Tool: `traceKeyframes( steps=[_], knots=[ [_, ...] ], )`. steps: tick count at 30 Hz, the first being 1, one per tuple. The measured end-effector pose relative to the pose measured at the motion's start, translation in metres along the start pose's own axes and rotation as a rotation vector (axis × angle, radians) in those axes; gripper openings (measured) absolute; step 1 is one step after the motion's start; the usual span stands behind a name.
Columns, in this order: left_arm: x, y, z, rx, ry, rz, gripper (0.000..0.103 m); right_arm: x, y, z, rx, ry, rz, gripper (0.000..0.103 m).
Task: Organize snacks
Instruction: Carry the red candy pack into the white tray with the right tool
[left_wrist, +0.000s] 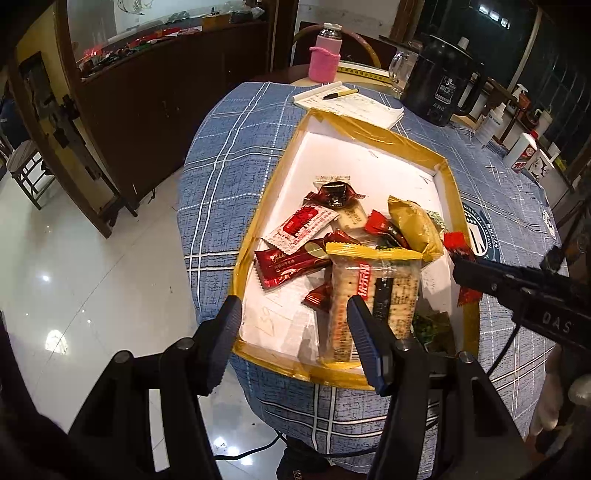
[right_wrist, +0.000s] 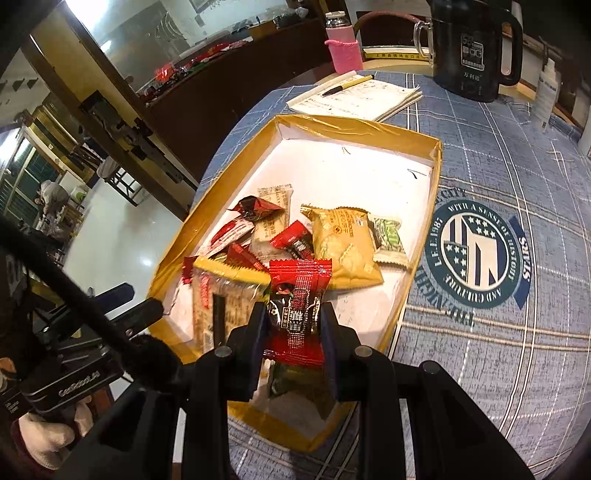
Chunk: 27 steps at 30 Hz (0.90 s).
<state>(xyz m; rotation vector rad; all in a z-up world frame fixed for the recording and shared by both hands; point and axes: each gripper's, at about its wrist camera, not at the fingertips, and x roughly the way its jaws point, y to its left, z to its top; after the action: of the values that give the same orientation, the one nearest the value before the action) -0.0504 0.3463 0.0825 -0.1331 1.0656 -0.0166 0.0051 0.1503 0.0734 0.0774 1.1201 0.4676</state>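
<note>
A shallow white tray with a yellow taped rim (left_wrist: 452, 192) (right_wrist: 437, 155) lies on the blue plaid tablecloth and holds several wrapped snacks. Among them are a long cracker pack (left_wrist: 373, 291) (right_wrist: 229, 306), a gold packet (left_wrist: 413, 229) (right_wrist: 343, 243), a dark red wafer bar (left_wrist: 291, 266) and a small green packet (right_wrist: 389, 240). My right gripper (right_wrist: 295, 325) (left_wrist: 458, 269) is shut on a red and black candy packet (right_wrist: 295, 306), held just above the tray's near end. My left gripper (left_wrist: 295, 328) (right_wrist: 136, 301) hangs open over the tray's near left corner, nothing between its fingers.
Beyond the tray lie a notepad with a pen (left_wrist: 354, 101), a black kettle (left_wrist: 439, 85), a glass mug (left_wrist: 400, 70) and a bottle in a pink sleeve (left_wrist: 325, 59). White bottles (left_wrist: 521, 151) stand at the far right. The table edge drops to tiled floor (left_wrist: 92, 258) on the left.
</note>
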Motion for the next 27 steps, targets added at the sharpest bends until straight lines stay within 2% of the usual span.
traceKeyframes(
  steps=[21,25,27],
  knots=[
    [0.008,0.03,-0.002,-0.059,0.024,-0.017,0.06,0.067,0.001,0.065,-0.068,0.05,-0.096,0.027],
    [0.007,0.038,-0.006,-0.077,0.027,-0.015,0.06,0.075,0.009,0.076,-0.108,0.047,-0.127,0.027],
    [0.006,0.043,-0.008,-0.089,0.028,-0.012,0.06,0.08,0.015,0.082,-0.136,0.049,-0.111,0.028]
  ],
)
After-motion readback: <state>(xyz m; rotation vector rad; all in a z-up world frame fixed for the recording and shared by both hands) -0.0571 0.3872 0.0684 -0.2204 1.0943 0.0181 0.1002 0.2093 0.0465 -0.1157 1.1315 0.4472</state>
